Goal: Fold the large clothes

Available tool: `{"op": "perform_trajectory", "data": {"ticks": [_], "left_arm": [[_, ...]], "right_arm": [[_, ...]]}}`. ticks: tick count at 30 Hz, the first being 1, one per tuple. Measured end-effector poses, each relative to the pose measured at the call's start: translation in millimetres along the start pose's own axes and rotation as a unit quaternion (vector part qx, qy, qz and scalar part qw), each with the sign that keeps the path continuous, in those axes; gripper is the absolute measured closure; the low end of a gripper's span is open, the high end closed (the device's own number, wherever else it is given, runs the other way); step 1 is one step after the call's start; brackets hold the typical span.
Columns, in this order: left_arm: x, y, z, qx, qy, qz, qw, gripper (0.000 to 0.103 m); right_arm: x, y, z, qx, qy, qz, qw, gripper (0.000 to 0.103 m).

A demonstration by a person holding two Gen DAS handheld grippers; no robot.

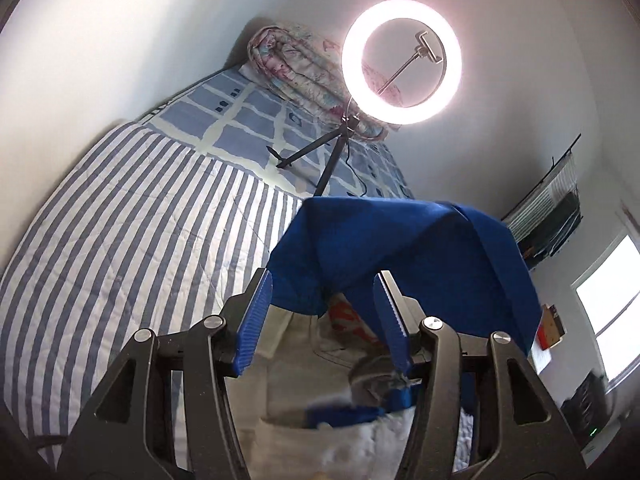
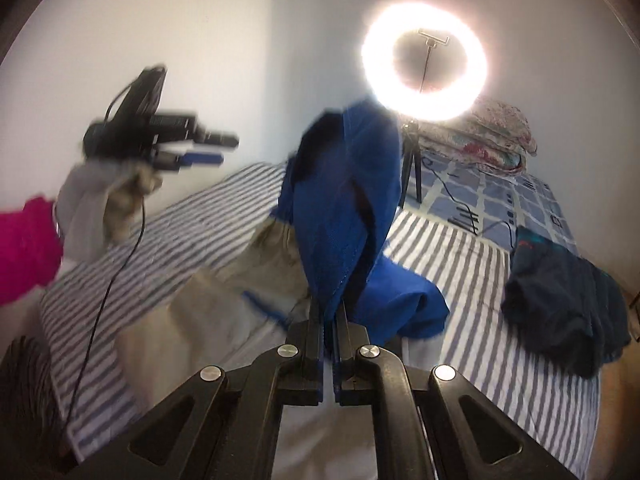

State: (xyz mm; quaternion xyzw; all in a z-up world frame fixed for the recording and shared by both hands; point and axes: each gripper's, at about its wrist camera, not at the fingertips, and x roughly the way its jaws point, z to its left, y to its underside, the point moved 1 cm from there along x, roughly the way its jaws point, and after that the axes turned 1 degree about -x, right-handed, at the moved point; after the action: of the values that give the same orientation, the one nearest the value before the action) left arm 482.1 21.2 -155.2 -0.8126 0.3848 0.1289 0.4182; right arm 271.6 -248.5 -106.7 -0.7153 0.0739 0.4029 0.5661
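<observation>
Bed (image 2: pixel 500 280) w/ blue-white striped cover fills both views; checked sheet and rolled quilt (image 2: pixel 492 136) at far end, ring light (image 2: pixel 424 66) on tripod standing on bed. Blue garment (image 2: pixel 348 200) w/ beige part, held up over mid-bed, rest trailing onto cover. Dark navy garment (image 2: pixel 568 304) heaped near right edge. Right tool (image 2: pixel 329 316) jaws closed tight on blue garment's edge. Left tool (image 1: pixel 324 304) jaws wide apart, blue cloth draped just ahead, nothing gripped.
</observation>
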Motion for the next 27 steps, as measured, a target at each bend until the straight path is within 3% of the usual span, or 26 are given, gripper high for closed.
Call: {"op": "perform_trajectory", "data": {"ticks": [6, 11, 18, 20, 21, 24, 26, 27], "left_arm": [[-33, 7, 0, -0.043, 0.024, -0.008, 0.9987, 0.043], [-43, 16, 8, -0.07, 0.022, 0.004, 0.9973, 0.042], [-49, 69, 21, -0.069, -0.001, 0.049, 0.9964, 0.042], [-53, 86, 30, -0.08, -0.002, 0.059, 0.9951, 0.043], [-57, 96, 36, -0.087, -0.003, 0.064, 0.9941, 0.042], [-59, 113, 53, -0.114, -0.007, 0.073, 0.9907, 0.042], [-62, 121, 64, -0.146, 0.002, 0.081, 0.986, 0.042], [-62, 124, 69, -0.161, 0.008, 0.085, 0.9833, 0.042]], "right_arm": [[-33, 36, 15, -0.01, -0.01, 0.014, 1.0, 0.103], [-51, 65, 23, -0.028, 0.005, 0.037, 0.999, 0.103], [-67, 92, 40, -0.043, 0.01, 0.058, 0.997, 0.1], [-79, 95, 43, -0.038, 0.012, 0.055, 0.998, 0.086], [-89, 96, 43, -0.035, 0.019, 0.052, 0.998, 0.07], [-112, 98, 41, 0.001, 0.012, 0.039, 0.999, 0.065], [-119, 97, 31, 0.039, 0.004, 0.036, 0.999, 0.058], [-121, 97, 24, 0.066, 0.0, 0.035, 0.997, 0.048]]}}
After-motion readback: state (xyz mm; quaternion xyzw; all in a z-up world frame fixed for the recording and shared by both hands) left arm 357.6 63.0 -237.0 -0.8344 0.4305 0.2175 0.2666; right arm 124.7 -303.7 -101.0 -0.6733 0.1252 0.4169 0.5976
